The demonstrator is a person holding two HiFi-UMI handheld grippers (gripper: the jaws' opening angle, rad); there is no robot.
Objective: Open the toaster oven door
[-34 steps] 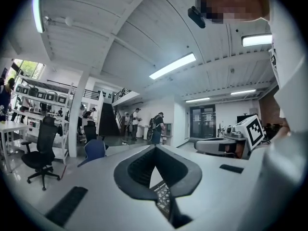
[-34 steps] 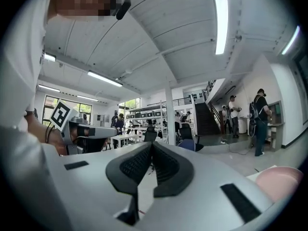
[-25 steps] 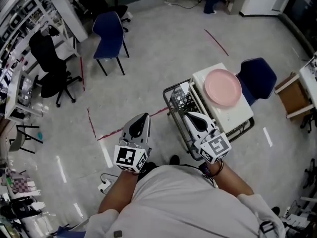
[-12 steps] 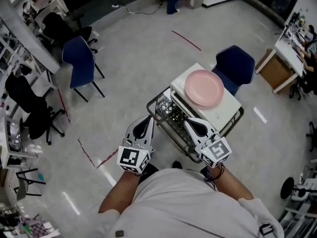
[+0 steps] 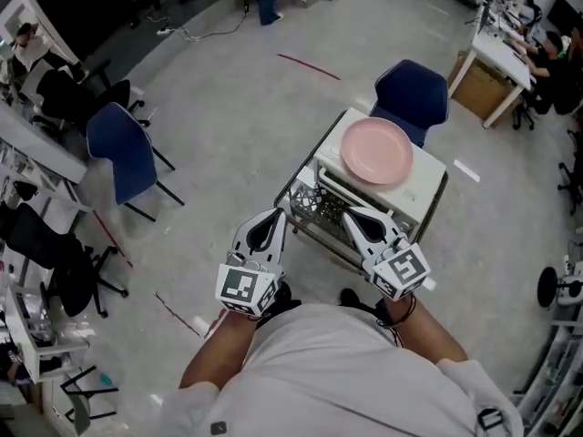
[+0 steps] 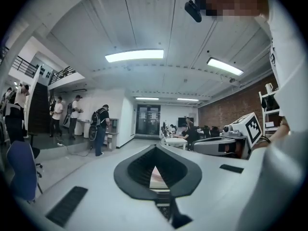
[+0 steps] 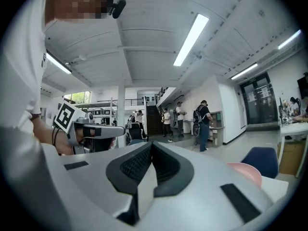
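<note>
Toaster oven [image 5: 422, 189] amid open floor [image 5: 228, 107]

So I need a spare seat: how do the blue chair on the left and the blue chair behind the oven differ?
The left chair stands alone on open floor; the chair behind the oven is close to it and partly hidden by it. The left chair's thin black legs show; the other chair's legs are out of sight. Both are dark blue and empty.
</note>
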